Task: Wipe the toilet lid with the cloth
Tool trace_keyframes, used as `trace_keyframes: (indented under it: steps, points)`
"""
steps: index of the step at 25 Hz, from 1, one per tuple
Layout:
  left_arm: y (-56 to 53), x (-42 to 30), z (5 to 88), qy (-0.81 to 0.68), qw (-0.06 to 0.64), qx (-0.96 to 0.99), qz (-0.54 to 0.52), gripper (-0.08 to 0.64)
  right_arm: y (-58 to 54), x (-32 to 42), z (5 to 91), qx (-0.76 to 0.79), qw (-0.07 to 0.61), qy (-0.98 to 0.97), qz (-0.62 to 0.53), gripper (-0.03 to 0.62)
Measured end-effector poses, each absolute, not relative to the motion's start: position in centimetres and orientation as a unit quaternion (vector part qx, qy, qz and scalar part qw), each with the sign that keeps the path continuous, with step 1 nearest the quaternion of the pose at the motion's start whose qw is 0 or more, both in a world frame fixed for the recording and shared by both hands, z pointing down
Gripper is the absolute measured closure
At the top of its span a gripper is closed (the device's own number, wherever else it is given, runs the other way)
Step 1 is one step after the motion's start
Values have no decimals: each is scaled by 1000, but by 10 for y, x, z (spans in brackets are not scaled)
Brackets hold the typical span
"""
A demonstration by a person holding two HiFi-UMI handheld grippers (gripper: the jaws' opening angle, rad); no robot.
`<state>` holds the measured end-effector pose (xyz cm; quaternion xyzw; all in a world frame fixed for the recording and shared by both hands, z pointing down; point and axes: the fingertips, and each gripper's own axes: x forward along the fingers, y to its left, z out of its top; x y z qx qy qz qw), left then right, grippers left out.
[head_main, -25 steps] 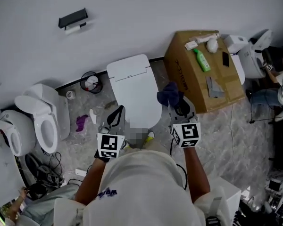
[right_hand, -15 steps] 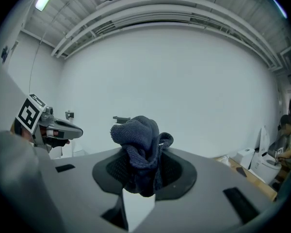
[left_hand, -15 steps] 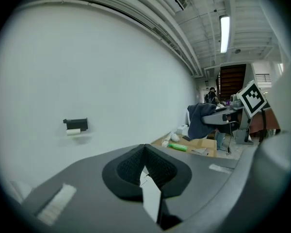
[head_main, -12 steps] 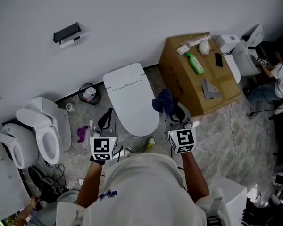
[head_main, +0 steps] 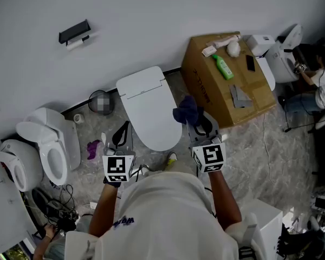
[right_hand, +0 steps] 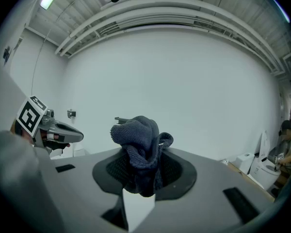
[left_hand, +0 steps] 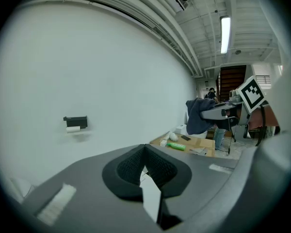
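Observation:
The white toilet (head_main: 148,107) stands against the wall with its lid (head_main: 151,118) down. My right gripper (head_main: 194,119) is shut on a bunched dark blue cloth (head_main: 186,110), which hangs over the lid's right edge. In the right gripper view the cloth (right_hand: 141,149) fills the jaws of that gripper (right_hand: 143,173). My left gripper (head_main: 121,136) hangs to the left of the bowl above the floor. The left gripper view shows it (left_hand: 144,165) with its jaws together and nothing in them, and the right gripper (left_hand: 222,112) off to the right with the cloth (left_hand: 198,115).
A cardboard box (head_main: 206,91) to the toilet's right carries a green bottle (head_main: 223,66) and small items. Two more toilets (head_main: 43,145) stand at the left. A black holder (head_main: 74,32) is on the wall. Cables and a purple item (head_main: 92,148) lie on the floor.
My left gripper has drifted left, off the lid's edge and over the floor. The right gripper still holds the cloth at the lid's right side. The head view has shifted a little.

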<state>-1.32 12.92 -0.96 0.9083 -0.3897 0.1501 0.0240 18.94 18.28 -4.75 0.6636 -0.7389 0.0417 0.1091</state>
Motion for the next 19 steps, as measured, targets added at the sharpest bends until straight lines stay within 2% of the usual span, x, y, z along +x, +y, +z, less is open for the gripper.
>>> trace_keyframes:
  steps: [14,19]
  points:
    - [146,-23,-2,-396,41,905,149,560,185,179,-51,633,126,-763,38,476]
    - [129,-29,-7,-417,26,899,129,560,157,176,-66,598,142,-789,1,474]
